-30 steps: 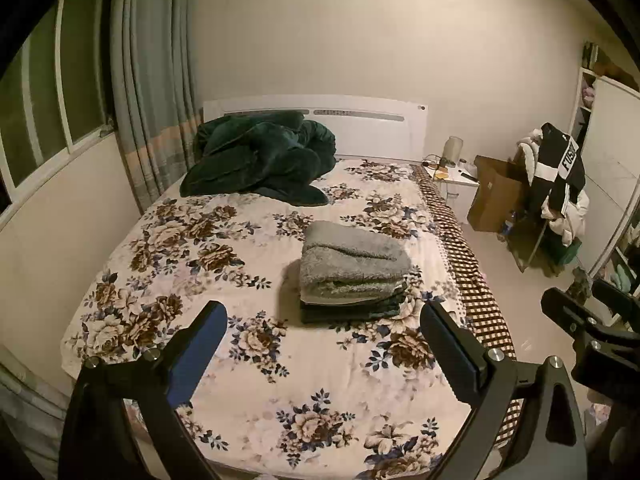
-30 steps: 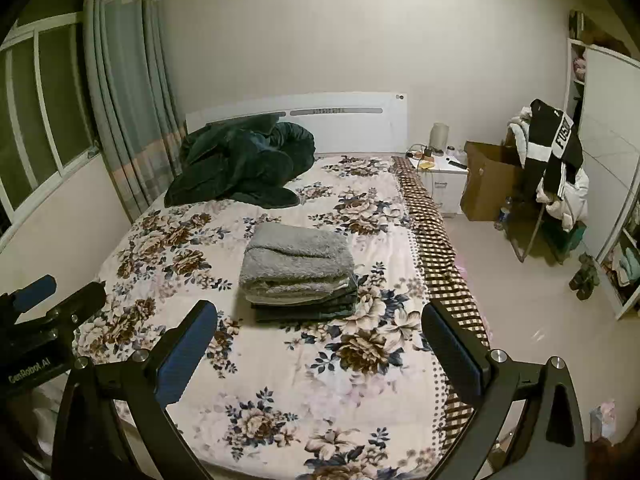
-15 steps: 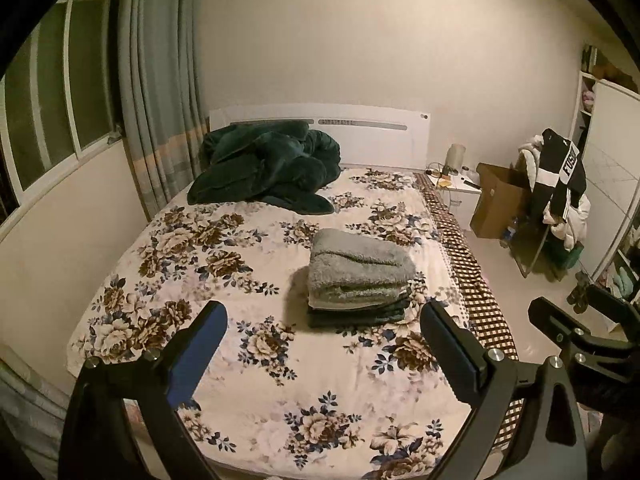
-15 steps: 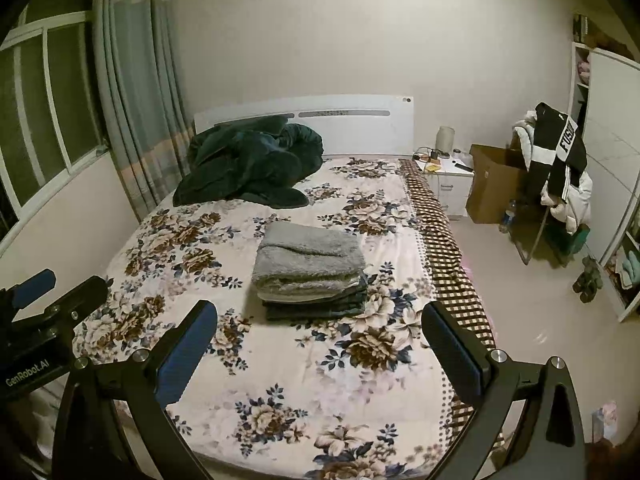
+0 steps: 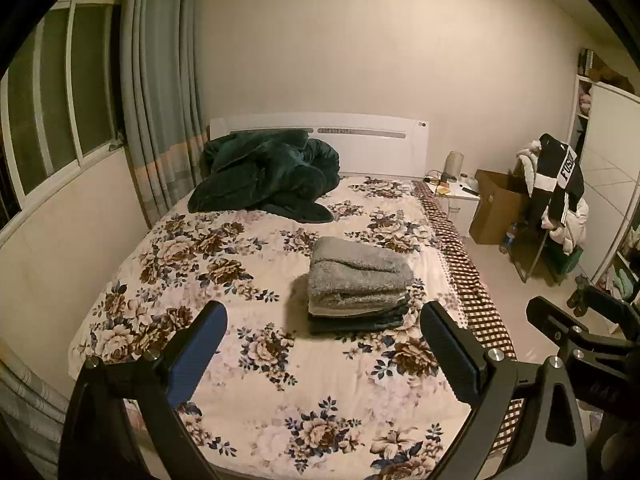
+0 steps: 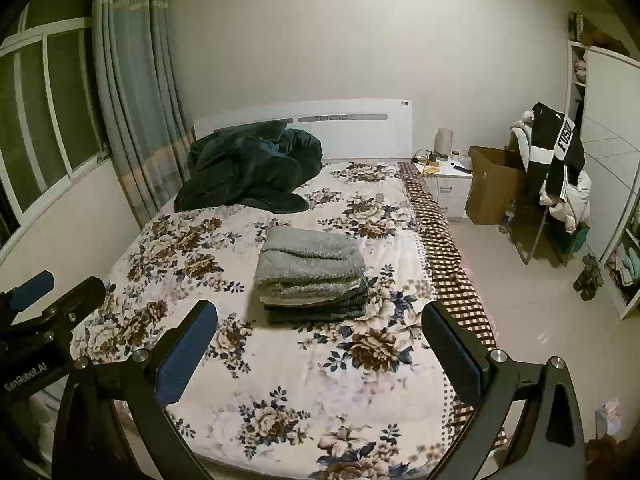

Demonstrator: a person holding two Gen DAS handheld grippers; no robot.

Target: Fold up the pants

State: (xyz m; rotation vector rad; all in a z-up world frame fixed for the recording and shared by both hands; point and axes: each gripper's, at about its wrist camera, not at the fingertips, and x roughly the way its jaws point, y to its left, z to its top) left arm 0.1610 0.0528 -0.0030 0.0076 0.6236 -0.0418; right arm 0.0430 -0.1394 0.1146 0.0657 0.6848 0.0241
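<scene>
Basically done: grey pants (image 5: 358, 276) sit folded atop the stack on bed (image 5: 240, 360). Both hand-held grippers, left (image 5: 324, 344) & right (image 6: 320, 340), wide open, empty.

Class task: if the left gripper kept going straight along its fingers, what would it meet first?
Probably the folded stack of pants on the floral bedspread: it sits between the open left gripper fingers' line of sight, though depth is uncertain.

We see the folded pants (image 5: 356, 280) lying flat in a neat stack, fuzzy grey pair on top, darker ones (image 6: 316, 312) beneath, ahead of and between our spread fingers, untouched.
</scene>
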